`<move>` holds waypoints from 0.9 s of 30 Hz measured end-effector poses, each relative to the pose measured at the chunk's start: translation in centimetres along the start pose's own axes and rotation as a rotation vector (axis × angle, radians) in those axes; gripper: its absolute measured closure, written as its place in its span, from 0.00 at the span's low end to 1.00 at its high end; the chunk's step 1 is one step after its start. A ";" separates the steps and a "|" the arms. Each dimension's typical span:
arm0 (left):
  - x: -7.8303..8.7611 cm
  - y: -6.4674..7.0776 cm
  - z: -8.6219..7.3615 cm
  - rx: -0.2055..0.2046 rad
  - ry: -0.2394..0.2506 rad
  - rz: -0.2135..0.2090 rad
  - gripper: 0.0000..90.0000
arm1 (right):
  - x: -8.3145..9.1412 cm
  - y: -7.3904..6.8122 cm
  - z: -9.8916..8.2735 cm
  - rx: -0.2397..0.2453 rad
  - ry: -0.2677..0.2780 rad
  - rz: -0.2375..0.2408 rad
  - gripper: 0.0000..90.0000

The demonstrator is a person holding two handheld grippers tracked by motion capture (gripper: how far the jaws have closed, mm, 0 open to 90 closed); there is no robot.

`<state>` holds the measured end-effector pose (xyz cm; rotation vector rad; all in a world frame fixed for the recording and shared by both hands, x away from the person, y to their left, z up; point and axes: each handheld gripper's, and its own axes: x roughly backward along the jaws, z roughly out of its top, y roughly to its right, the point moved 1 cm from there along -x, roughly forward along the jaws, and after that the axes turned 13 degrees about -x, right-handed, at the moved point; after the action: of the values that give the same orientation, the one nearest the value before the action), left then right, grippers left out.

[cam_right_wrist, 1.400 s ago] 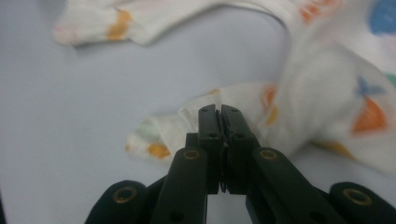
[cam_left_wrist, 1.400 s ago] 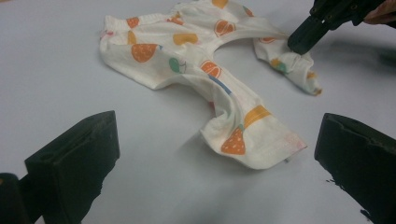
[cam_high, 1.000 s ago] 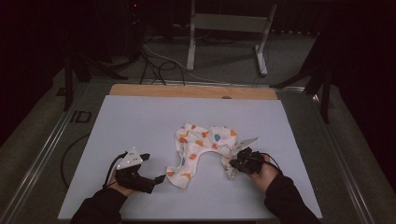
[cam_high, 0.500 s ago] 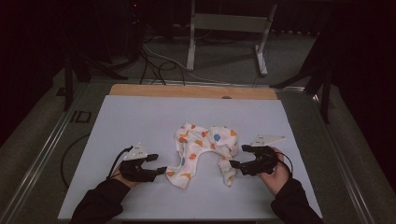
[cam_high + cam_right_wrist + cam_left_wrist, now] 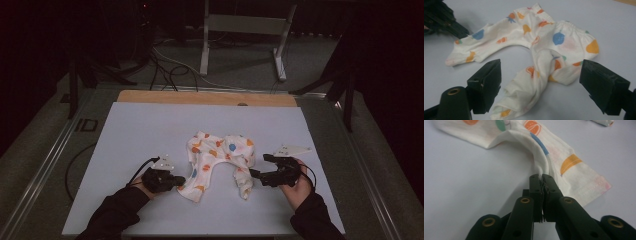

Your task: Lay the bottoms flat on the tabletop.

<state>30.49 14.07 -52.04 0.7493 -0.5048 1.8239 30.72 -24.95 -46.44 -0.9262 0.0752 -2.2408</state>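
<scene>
White baby trousers (image 5: 220, 152) with coloured fruit prints lie flat mid-table, waistband away from me and legs toward me. My left gripper (image 5: 182, 180) sits at the outer edge of the left leg. Its jaws have just been closing and now pinch a fold of the trousers (image 5: 564, 152) between the tips of the left gripper (image 5: 542, 178). My right gripper (image 5: 258, 166) stands open beside the crumpled right leg, having just opened. In the right gripper view the trousers (image 5: 541, 27) lie under the wide-spread jaws of the right gripper (image 5: 541, 75) without touching the pads. The left gripper (image 5: 461, 32) shows at the far leg.
The white table cover (image 5: 150, 130) spreads wide around the trousers, with a wooden strip (image 5: 205, 97) along its far edge. Behind the table, a metal stand (image 5: 245, 30) and cables (image 5: 165, 70) rest on the floor.
My right gripper has let go of the right leg, opened and drawn back to the right. My left gripper has moved in to the left leg and shut on its fabric.
</scene>
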 end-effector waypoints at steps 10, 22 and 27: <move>3.6 2.1 -0.8 0.067 -0.003 0.187 0.98 | 0.4 -0.1 0.0 0.011 0.047 -0.039 0.20; 4.2 5.5 -2.6 0.135 -0.111 0.215 0.96 | 0.5 -0.3 -0.1 0.032 0.053 -0.063 0.20; 4.2 6.1 -3.5 0.159 -0.129 0.183 0.85 | 0.4 -0.4 -0.1 0.040 0.058 -0.061 0.20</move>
<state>22.86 16.98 -51.52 0.9600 -0.5313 2.0117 30.24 -24.88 -46.13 -0.8530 0.0290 -2.3176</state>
